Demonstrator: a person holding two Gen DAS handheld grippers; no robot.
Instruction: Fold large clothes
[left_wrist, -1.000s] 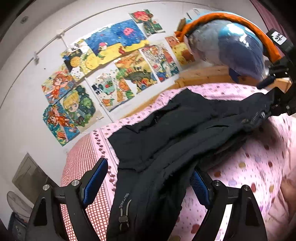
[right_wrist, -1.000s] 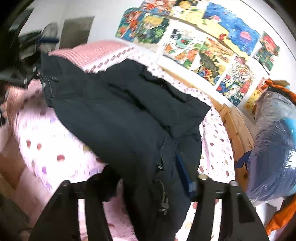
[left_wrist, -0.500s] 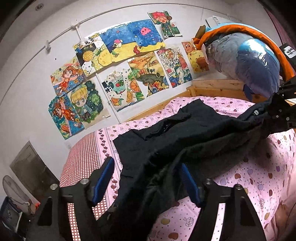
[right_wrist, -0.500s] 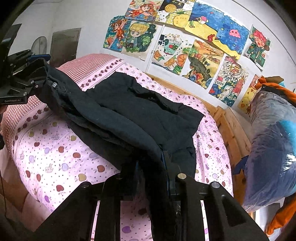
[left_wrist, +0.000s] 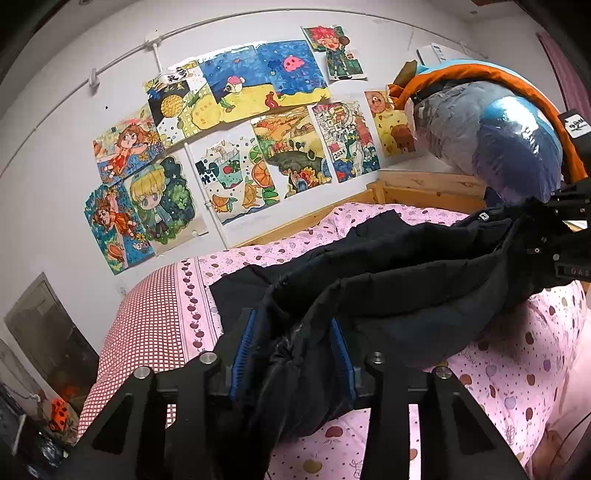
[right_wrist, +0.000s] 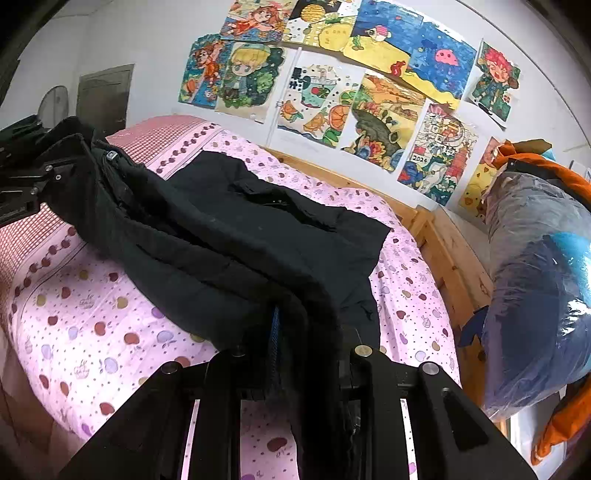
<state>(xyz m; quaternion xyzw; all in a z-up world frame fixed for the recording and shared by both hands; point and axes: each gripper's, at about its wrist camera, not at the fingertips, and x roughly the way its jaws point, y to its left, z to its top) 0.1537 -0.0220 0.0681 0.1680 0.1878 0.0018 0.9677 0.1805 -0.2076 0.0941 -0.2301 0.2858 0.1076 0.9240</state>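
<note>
Sagging between both clamped hand-held grippers, left (left_wrist: 291, 349) and right (right_wrist: 306, 343), the puffy black jacket (right_wrist: 229, 236) drapes rumpled.

We have the left gripper (left_wrist: 291, 350) closed down on a bunched edge of the black jacket (left_wrist: 406, 288), blue pads (left_wrist: 242, 350) pressed into the fabric on both sides, fingers pointing forward and slightly up. Our right gripper (right_wrist: 308, 347) is likewise clamped on the jacket's (right_wrist: 221, 236) other end, with only the left blue pad (right_wrist: 275, 336) visible and the other buried in cloth. Each gripper shows at the far side of the other's view, left (right_wrist: 22, 173) and right (left_wrist: 565, 236), well apart and both raised, the jacket stretched between them.
</note>
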